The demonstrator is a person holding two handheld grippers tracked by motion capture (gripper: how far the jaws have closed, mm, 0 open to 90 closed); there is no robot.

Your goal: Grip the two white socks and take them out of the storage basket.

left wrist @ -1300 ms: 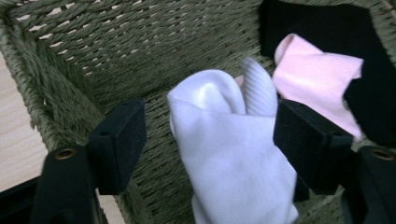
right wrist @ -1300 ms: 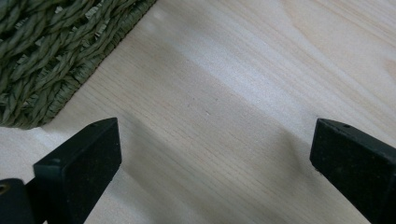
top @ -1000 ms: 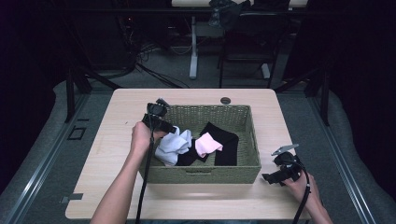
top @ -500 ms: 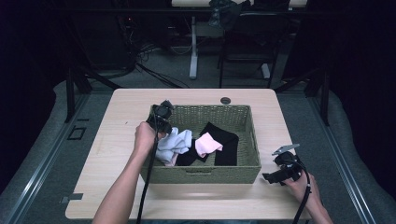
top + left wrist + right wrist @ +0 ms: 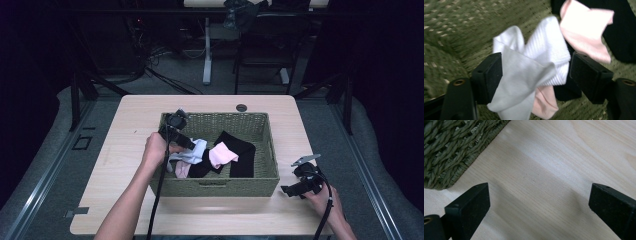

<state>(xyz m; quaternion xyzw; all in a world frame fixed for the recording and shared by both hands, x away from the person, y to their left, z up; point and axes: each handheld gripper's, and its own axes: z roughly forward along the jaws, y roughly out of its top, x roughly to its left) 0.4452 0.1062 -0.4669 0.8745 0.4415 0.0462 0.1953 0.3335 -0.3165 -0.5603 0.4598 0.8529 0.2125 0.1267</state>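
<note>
An olive woven basket stands in the middle of the table. It holds a white and pale grey cloth bundle, a pink cloth and a black cloth. My left gripper reaches over the basket's left rim. In the left gripper view the left gripper is shut on the white bundle, which fills the gap between its jaws, with the pink cloth just beyond. My right gripper rests on the table right of the basket. The right gripper is open over bare wood.
The basket's corner lies close to the right gripper's left jaw. A dark round grommet sits near the table's far edge. Behind the table are chair and desk legs on a dark floor.
My left gripper moved from the basket's left rim down and rightwards into the basket, onto the white bundle. The right gripper stayed where it was.
</note>
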